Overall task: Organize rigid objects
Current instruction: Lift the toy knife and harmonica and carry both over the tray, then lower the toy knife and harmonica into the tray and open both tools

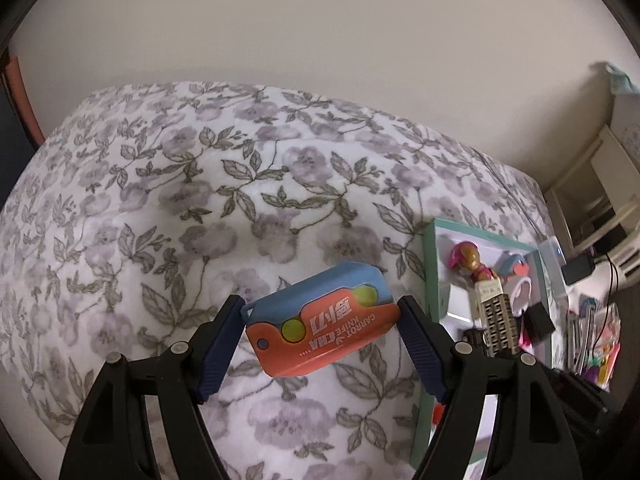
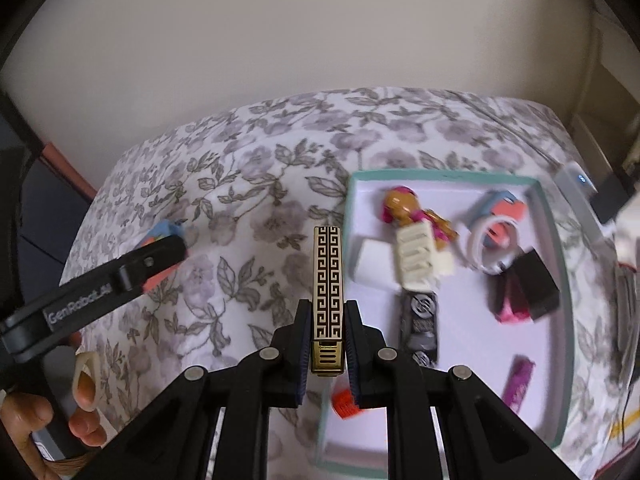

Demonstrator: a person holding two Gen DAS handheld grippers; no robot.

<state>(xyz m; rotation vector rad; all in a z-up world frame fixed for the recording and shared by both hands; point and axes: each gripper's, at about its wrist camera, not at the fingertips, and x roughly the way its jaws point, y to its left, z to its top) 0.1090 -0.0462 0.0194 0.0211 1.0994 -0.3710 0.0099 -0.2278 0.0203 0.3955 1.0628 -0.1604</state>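
My left gripper is shut on an orange and blue toy carrot knife, held crosswise between the blue pads above the floral bedspread. In the right wrist view that left gripper reaches in from the left with the toy in it. My right gripper is shut on a slim gold and black patterned bar, which stands up between the pads, just left of the teal-rimmed white box. The same bar shows in the left wrist view over the box.
The box holds a red and gold figure, a white block, a black and silver bar, a white ring, a black cube, a purple piece and a red piece. A hand grips the left tool's handle.
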